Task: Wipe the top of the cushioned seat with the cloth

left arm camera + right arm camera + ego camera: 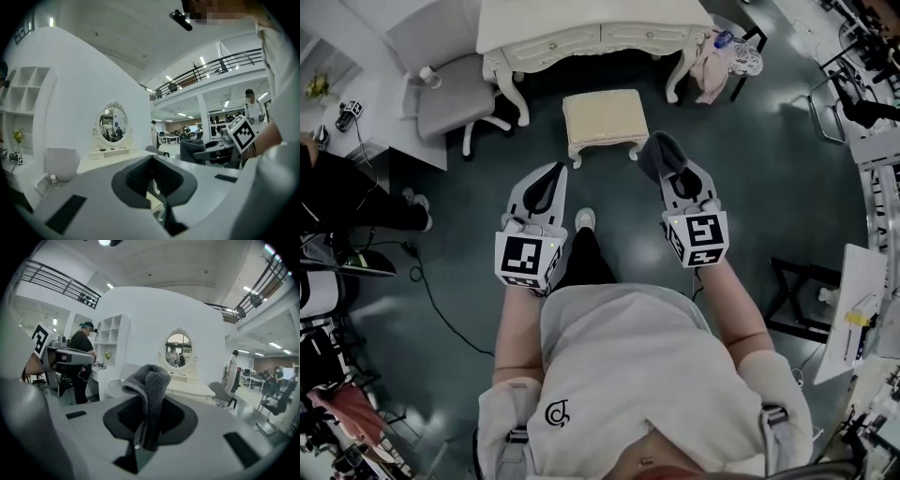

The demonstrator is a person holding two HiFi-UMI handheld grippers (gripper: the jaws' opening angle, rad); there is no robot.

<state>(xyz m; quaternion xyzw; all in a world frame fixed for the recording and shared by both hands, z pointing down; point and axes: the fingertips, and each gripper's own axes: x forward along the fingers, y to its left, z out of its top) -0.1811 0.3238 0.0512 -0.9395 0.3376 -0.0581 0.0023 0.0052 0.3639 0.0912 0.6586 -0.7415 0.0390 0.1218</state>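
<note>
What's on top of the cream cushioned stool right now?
Nothing: the cream cushioned stool looks bare on top. The grey fleecy cloth is clamped in the right gripper, not on the stool. Whatever is under the stool is covered from above.

The cloth (150,380) looks a fuzzy, nubbly terry weave; the cushioned seat (603,114) seems matt, faintly textured fabric.

Head view steeply overhead, both gripper views level, sharing dressing table (591,23)
</note>
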